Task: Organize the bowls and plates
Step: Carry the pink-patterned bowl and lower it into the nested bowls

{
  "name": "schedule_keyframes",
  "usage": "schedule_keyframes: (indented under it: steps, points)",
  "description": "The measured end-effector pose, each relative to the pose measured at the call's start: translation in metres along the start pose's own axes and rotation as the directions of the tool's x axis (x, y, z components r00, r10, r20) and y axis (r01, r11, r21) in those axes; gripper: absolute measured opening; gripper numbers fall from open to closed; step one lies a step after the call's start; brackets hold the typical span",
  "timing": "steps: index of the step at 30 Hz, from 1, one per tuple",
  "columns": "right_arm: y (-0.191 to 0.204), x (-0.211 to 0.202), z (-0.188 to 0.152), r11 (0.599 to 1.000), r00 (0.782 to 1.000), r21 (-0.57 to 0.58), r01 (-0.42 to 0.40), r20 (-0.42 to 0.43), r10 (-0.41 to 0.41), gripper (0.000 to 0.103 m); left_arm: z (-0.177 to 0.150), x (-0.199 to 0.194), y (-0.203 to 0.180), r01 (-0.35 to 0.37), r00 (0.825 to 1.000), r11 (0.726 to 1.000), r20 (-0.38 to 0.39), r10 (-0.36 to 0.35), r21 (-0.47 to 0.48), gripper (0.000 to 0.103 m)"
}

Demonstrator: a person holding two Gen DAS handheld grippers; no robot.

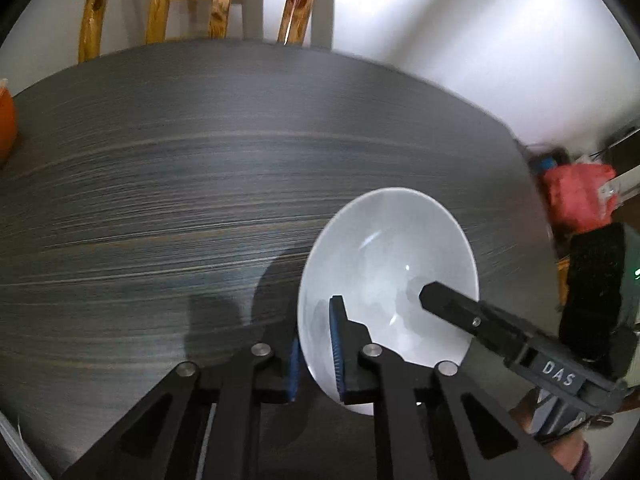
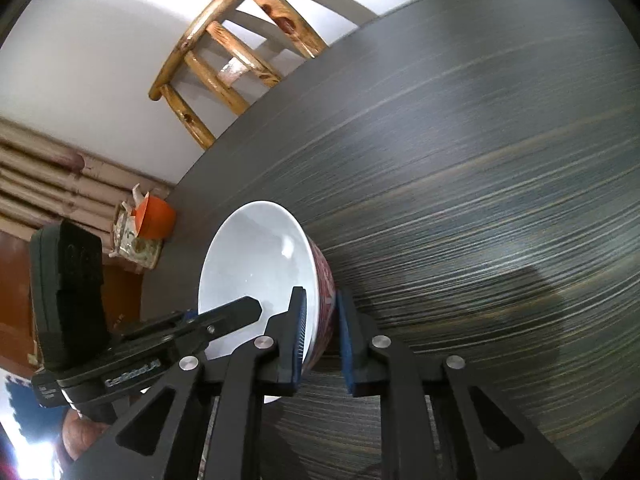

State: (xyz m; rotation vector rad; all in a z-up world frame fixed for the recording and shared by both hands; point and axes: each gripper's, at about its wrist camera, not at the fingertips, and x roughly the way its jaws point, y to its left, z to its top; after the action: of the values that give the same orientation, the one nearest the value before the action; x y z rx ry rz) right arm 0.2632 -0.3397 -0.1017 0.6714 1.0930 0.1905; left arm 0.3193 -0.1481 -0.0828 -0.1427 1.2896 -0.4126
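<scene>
Both black two-finger grippers clamp the same single white ceramic bowl with a red patterned outside (image 1: 390, 264) over the dark streaky wooden table (image 1: 200, 184), left gripper (image 1: 316, 344) pinching its left rim, right gripper (image 2: 320, 336) pinching the right wall, one wooden chair (image 2: 236, 60) behind.

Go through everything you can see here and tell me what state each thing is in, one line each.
bowl: upright, empty, rim gripped on opposite sides by both claws
left claw: shut on the bowl's rim
right claw: shut on the bowl's rim
table: bare dark wood-grain surface
chair: standing against the table's far edge
orange container: upright by the table's edge
</scene>
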Motion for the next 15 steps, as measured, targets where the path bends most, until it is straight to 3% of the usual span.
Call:
schedule_keyframes:
  steps: [6, 15]
  points:
    - [0.023, -0.041, -0.019, 0.998, 0.998, -0.047, -0.048, 0.03, 0.049, 0.016, -0.041, -0.066, -0.019, -0.026, 0.997, 0.997, 0.077, 0.02, 0.07, 0.012]
    - [0.058, -0.078, -0.089, 0.988, 0.987, -0.038, -0.151, -0.065, 0.149, 0.016, -0.122, -0.117, -0.002, -0.008, 0.996, 1.0, 0.088, 0.01, -0.015, 0.012]
